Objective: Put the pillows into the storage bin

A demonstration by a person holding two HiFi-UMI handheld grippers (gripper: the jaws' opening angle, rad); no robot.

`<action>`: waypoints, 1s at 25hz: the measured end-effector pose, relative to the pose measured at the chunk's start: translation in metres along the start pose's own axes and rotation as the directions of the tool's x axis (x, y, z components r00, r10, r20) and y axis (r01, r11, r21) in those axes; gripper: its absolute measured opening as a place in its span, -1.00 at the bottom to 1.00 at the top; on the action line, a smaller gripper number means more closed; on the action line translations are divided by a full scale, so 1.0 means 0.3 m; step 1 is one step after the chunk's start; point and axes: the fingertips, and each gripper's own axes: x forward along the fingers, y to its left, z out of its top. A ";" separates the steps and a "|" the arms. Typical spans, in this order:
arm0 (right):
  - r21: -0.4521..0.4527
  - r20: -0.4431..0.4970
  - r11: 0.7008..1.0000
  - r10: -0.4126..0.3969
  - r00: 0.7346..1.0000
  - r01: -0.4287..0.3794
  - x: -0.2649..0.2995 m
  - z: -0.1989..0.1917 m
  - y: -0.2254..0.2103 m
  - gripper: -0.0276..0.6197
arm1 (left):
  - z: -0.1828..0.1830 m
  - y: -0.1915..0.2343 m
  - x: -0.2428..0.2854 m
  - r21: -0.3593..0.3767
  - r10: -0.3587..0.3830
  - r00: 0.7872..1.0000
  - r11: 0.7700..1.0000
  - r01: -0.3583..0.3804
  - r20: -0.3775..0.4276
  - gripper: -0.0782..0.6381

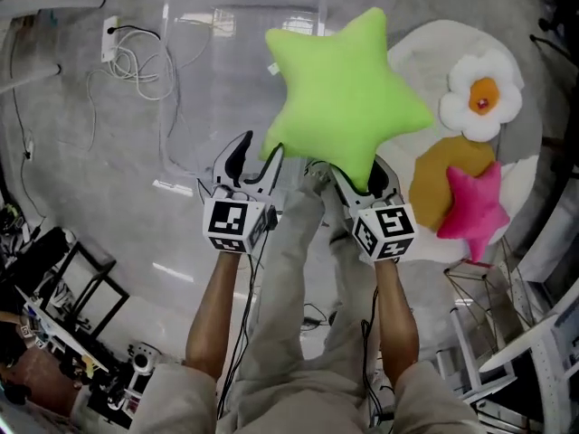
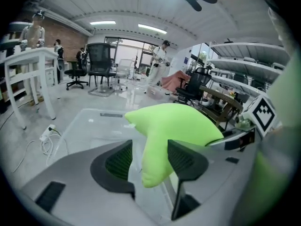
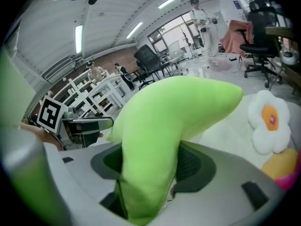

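A lime-green star pillow (image 1: 348, 93) hangs in the air beside the clear plastic storage bin (image 1: 194, 89), partly over its right side. My right gripper (image 1: 353, 177) is shut on the star's lower point; in the right gripper view both pads squeeze the green fabric (image 3: 178, 107). My left gripper (image 1: 256, 156) stands open at the star's lower-left point. In the left gripper view that point (image 2: 174, 121) hangs between the jaws and touches the right pad (image 2: 186, 161), with a gap to the left one. The bin (image 2: 89, 121) lies just beyond.
On a white rug (image 1: 425, 48) at the right lie a white flower pillow (image 1: 482, 93), an orange round pillow (image 1: 443, 179) and a pink star pillow (image 1: 475, 202). A power strip with coiled cable (image 1: 110, 39) lies left of the bin. Racks (image 1: 63, 287) stand at the lower left.
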 end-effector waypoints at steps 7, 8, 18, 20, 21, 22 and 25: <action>-0.089 -0.083 0.989 0.111 0.990 -0.118 0.223 0.038 0.221 -0.03 | -0.042 0.251 -0.149 -0.113 0.137 0.990 0.985 -0.132 0.039 -0.13; -0.102 -0.096 0.986 0.123 0.988 -0.133 0.254 0.036 0.248 -0.03 | -0.057 0.279 -0.170 -0.128 0.155 0.987 0.981 -0.148 0.040 -0.13; -0.162 -0.189 0.959 0.200 0.961 -0.232 0.509 -0.001 0.441 -0.02 | -0.172 0.451 -0.293 -0.216 0.253 0.967 0.946 -0.240 0.030 -0.13; -0.116 -0.194 0.955 0.248 0.949 -0.273 0.561 -0.014 0.468 0.10 | -0.173 0.459 -0.289 -0.218 0.248 0.968 0.947 -0.236 0.031 -0.13; -0.086 -0.188 0.952 0.275 0.943 -0.295 0.586 -0.017 0.480 0.30 | -0.171 0.457 -0.282 -0.217 0.243 0.969 0.948 -0.231 0.032 -0.13; -0.077 -0.177 0.949 0.289 0.941 -0.306 0.607 -0.013 0.490 0.69 | -0.166 0.452 -0.273 -0.215 0.235 0.971 0.951 -0.223 0.033 -0.13; -0.159 -0.152 0.944 0.267 0.951 -0.291 0.627 0.014 0.502 0.87 | -0.140 0.421 -0.232 -0.200 0.204 0.978 0.961 -0.193 0.039 -0.13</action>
